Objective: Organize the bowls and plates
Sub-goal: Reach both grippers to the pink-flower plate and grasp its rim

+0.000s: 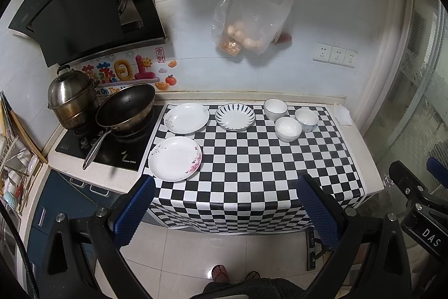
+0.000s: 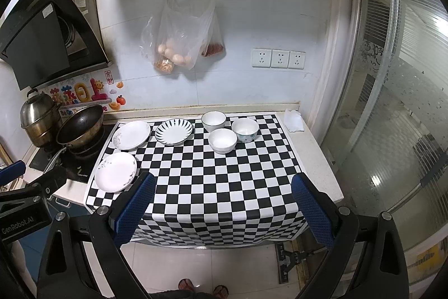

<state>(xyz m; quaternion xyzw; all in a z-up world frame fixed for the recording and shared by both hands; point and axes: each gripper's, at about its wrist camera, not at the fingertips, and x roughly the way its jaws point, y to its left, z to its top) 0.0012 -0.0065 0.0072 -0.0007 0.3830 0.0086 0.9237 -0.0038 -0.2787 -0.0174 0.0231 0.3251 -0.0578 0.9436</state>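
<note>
Three plates and three bowls sit on the checkered cloth (image 1: 252, 159) covering the desk (image 1: 366, 147). The floral plate (image 1: 175, 159) lies nearest, at the cloth's left edge; behind it is a white plate (image 1: 186, 118), and just right of that the striped plate (image 1: 235, 116). The bowls cluster at the back right: one rimmed bowl (image 1: 275, 109), a plain bowl (image 1: 287, 129), and a patterned bowl (image 1: 306, 119) touching it. The left claw (image 1: 224, 210) and right claw (image 2: 224, 208) hover before the desk, both spread apart and empty. A wok (image 1: 126, 108) and steamer pot (image 1: 70, 100) stand on the stove at left.
</note>
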